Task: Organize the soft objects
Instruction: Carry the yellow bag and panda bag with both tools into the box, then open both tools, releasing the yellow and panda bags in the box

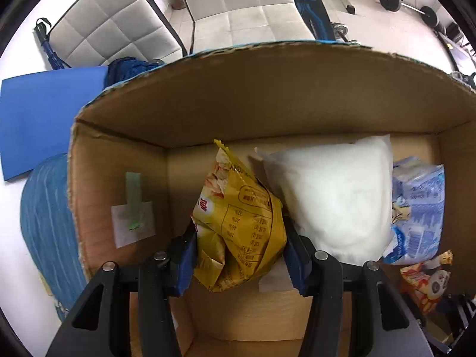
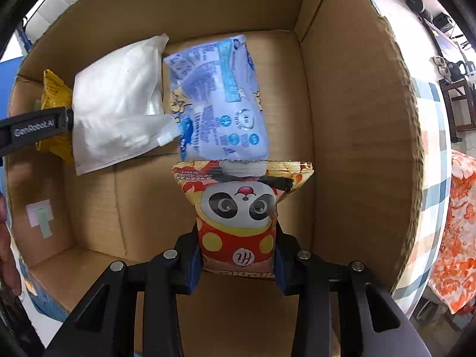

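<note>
My left gripper (image 1: 239, 255) is clamped on a yellow snack bag (image 1: 238, 226), its blue pads pressed into both sides of the lower half. The bag is crumpled and creased, with printed tables of text on one face and a serrated top edge pointing toward the far wall of the cardboard box (image 1: 267, 89). It hangs inside the box, left of a plump white pouch (image 1: 333, 196) that lies on the box floor.

My right gripper (image 2: 238, 263) is closed on a panda snack bag (image 2: 238, 208), gripping its red, yellow-dotted lower part. The pack is puffy, with a wide crimped top seam and a big-eyed panda face in the middle. That top seam touches or overlaps the near end of a pale blue printed pack (image 2: 217, 101), which lies on the floor against the box's right side. The white pouch sits just left of the blue pack, overlapping its edge. The left gripper's black finger shows at the left edge of the right wrist view, in front of the yellow bag.
</note>
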